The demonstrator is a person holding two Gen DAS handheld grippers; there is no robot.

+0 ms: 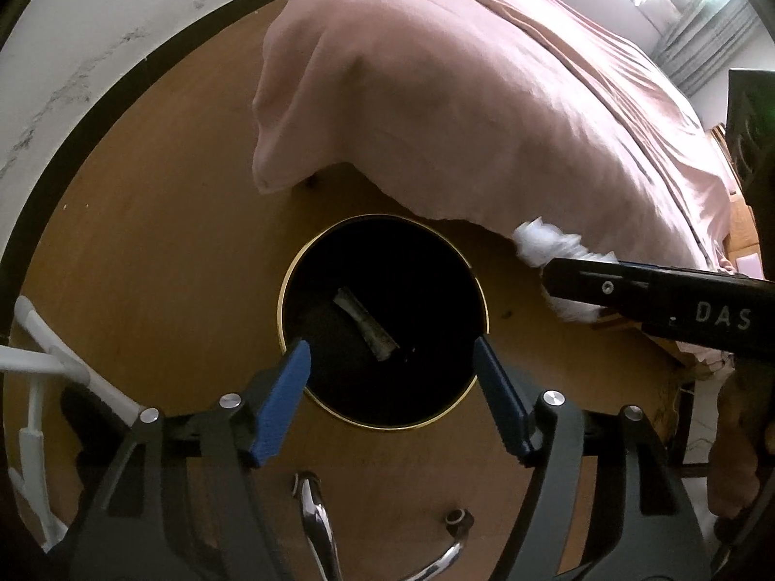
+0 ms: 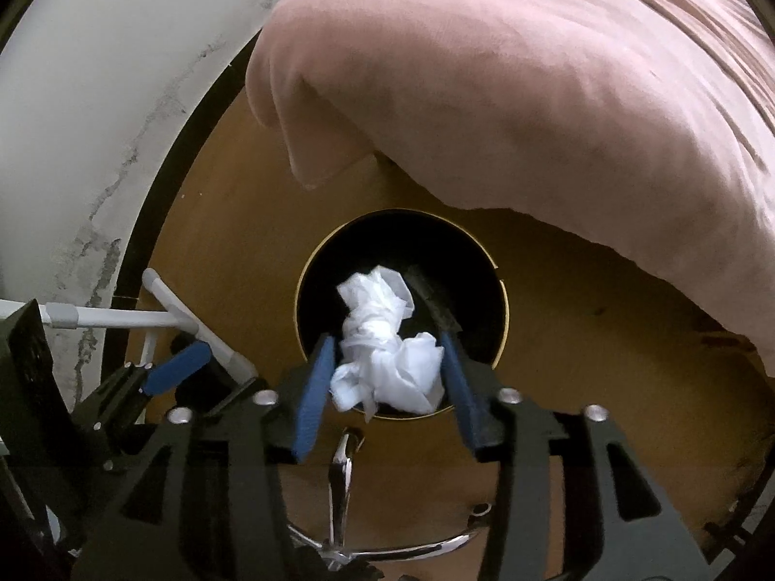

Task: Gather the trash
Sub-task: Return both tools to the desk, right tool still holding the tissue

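Left wrist view, left gripper (image 1: 392,353): blue-padded jaws spread wide with nothing between them, poised over the round black bin with a thin gold rim (image 1: 286,271).
Left wrist view, bin contents: one pale, flattened strip of rubbish (image 1: 366,324) lies on the dark bottom; its material cannot be told.
Left wrist view, right gripper (image 1: 557,285): seen side-on at right, a black body lettered "DAS", with crumpled white tissue paper (image 1: 542,242) bulging above and below its tip, near the bin but outside the rim.
Left wrist view, surroundings: tan wooden floor (image 1: 160,222); pink bed cover (image 1: 484,97) hanging just beyond the bin; white wall (image 1: 97,34) at left.

Right wrist view, right gripper (image 2: 387,363): jaws at a narrow set, pressed on either side of the tissue wad (image 2: 382,339).
Right wrist view, tissue position: held above the bin's mouth (image 2: 503,300), overlapping its near rim.
Right wrist view, left gripper (image 2: 177,368): one blue pad visible at lower left, beside a white tube frame (image 2: 126,319).
Right wrist view, foreground: chrome chair base (image 2: 341,474) below the jaws.
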